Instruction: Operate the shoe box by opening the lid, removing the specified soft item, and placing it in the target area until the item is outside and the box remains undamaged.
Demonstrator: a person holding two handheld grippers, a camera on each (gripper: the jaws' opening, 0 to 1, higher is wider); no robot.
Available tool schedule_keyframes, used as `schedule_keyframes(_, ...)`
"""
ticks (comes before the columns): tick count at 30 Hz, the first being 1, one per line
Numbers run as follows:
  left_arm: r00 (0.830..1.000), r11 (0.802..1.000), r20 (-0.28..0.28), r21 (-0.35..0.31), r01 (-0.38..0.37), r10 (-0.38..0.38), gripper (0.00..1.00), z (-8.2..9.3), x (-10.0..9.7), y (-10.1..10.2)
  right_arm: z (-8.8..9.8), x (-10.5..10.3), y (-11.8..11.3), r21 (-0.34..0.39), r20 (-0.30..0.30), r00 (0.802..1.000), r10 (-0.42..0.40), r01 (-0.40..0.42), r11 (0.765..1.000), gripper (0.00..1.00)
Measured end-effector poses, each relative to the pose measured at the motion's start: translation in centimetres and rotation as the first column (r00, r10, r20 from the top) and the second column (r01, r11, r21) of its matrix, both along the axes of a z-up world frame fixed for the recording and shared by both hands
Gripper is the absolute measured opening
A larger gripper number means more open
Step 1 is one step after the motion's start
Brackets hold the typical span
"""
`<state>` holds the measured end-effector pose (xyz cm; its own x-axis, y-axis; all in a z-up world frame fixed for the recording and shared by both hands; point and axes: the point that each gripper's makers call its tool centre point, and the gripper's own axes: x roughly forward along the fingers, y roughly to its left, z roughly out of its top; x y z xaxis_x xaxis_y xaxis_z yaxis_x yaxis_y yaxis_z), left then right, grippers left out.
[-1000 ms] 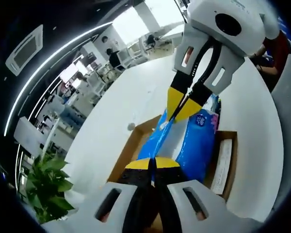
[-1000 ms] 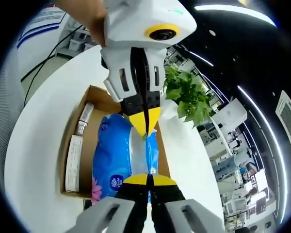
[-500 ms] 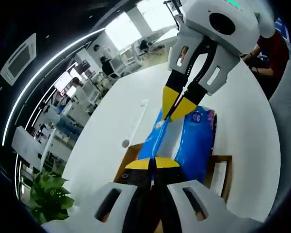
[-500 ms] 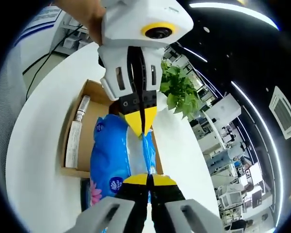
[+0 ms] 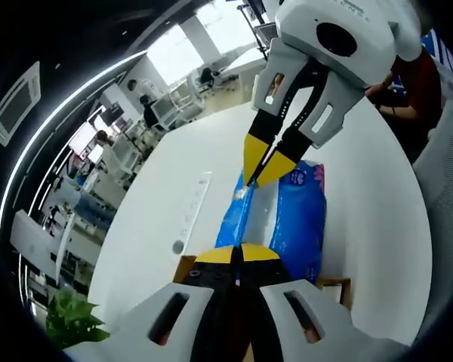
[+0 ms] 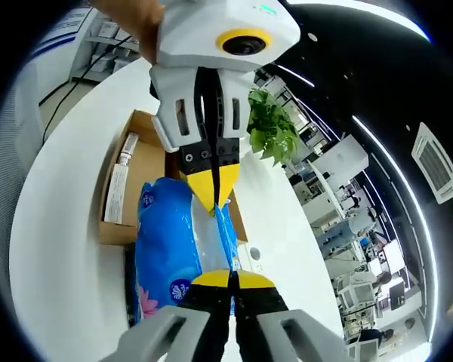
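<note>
A blue soft tissue pack [image 5: 298,222] hangs in the air, stretched between both grippers. In the left gripper view, my left gripper [image 5: 238,255] is shut on the pack's near edge. My right gripper [image 5: 259,170] comes in from above and is shut on the far edge. In the right gripper view, my right gripper [image 6: 230,279] pinches the pack [image 6: 162,245] at the bottom, and the left gripper [image 6: 211,197] pinches it from above. The open cardboard shoe box [image 6: 147,188] lies on the white table behind the pack, with its corner [image 5: 183,265] low in the left gripper view.
White flat packets [image 6: 119,192] lie inside the box along one wall. A white power strip [image 5: 192,215] lies on the table [image 5: 211,143]. A green plant [image 6: 275,132] stands past the box. A person in red [image 5: 419,83] sits at the table's far side.
Both grippers have carried the pack up and sideways out of the box. The box, under the pack a second ago, now lies behind it.
</note>
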<state>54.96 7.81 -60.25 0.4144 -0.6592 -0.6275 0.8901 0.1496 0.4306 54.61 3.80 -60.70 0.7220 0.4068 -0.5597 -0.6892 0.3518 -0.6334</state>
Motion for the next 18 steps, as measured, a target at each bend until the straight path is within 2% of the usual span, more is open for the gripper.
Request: schedule_keyframes(18,0.995,0.996,-0.043,-0.016,0.087,-0.088,0.0,-1.3,-1.3,-6.8,-1.6,-1.1,-7.0,-0.028,-0.006,0.995,-0.098,0.097,0.995,0.0)
